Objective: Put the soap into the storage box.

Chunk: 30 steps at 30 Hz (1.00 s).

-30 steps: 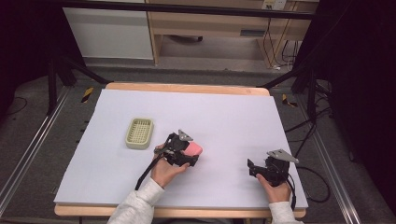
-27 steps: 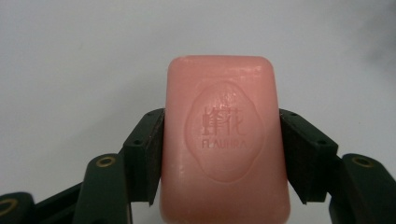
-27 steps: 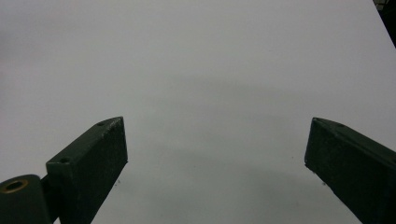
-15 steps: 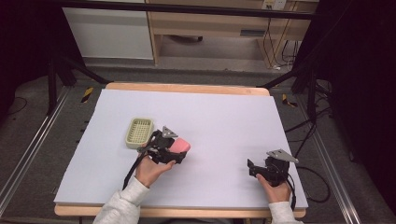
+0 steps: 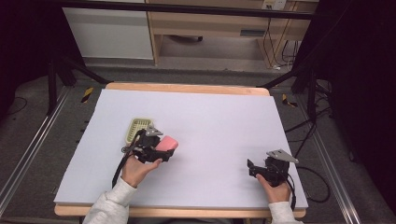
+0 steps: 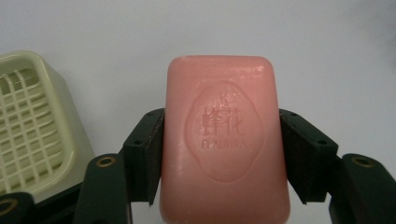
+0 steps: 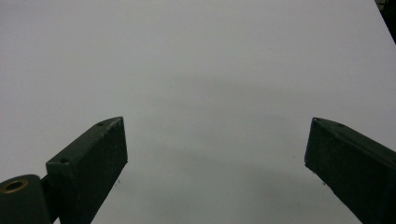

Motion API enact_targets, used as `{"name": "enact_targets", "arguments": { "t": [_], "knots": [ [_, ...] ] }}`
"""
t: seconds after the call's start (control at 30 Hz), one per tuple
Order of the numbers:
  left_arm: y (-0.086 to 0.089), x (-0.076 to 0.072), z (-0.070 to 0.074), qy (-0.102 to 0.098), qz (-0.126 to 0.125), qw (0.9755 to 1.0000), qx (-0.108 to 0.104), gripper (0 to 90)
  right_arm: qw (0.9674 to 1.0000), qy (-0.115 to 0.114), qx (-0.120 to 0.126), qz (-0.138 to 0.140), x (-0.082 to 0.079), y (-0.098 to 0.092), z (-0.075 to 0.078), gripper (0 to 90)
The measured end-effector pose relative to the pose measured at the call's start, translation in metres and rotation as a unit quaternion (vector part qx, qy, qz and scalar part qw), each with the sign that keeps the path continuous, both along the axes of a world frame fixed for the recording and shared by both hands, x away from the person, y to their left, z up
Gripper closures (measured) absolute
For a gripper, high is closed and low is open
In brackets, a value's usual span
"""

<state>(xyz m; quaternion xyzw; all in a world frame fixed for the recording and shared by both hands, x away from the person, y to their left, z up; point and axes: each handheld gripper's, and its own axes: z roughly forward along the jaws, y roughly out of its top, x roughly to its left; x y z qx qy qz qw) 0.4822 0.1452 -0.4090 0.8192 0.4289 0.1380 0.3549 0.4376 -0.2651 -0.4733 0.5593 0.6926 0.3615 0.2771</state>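
A pink bar of soap [image 6: 223, 140] with a stamped emblem sits between the two black jaws of my left gripper [image 6: 222, 135], which is shut on its long sides. From above, the soap [image 5: 166, 142] pokes out of the left gripper [image 5: 159, 148], just right of a pale yellow slatted soap dish [image 5: 137, 129]. The same soap dish [image 6: 35, 126] lies at the left of the left gripper view, close beside the soap. My right gripper [image 5: 254, 169] rests low near the table's front right; its jaws stand wide apart over bare surface [image 7: 215, 154].
The white table top [image 5: 210, 121] has a wooden rim at its far and near edges. Cables trail from both grippers toward the front edge. Black frame legs and a floor rail flank the table on each side.
My left gripper carried the soap leftward across the table, from the middle to right beside the soap dish. The right gripper stayed where it was.
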Motion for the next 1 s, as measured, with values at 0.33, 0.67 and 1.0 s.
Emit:
{"name": "enact_targets", "arguments": {
  "t": [0.33,0.67,1.0],
  "knots": [
    [0.022,0.004,0.007,-0.009,0.028,0.9995,-0.014,37.4,1.0000,-0.001,-0.002,0.002,-0.001,0.000,0.000,6.1],
    [0.043,0.010,0.012,-0.016,0.060,0.9979,-0.019,37.4,1.0000,-0.002,-0.001,0.005,-0.002,0.001,0.001,6.1],
    [0.052,0.018,0.014,-0.020,0.078,0.9966,-0.019,37.4,1.0000,-0.003,-0.001,0.005,-0.002,0.001,0.000,6.1]
  ]
}}
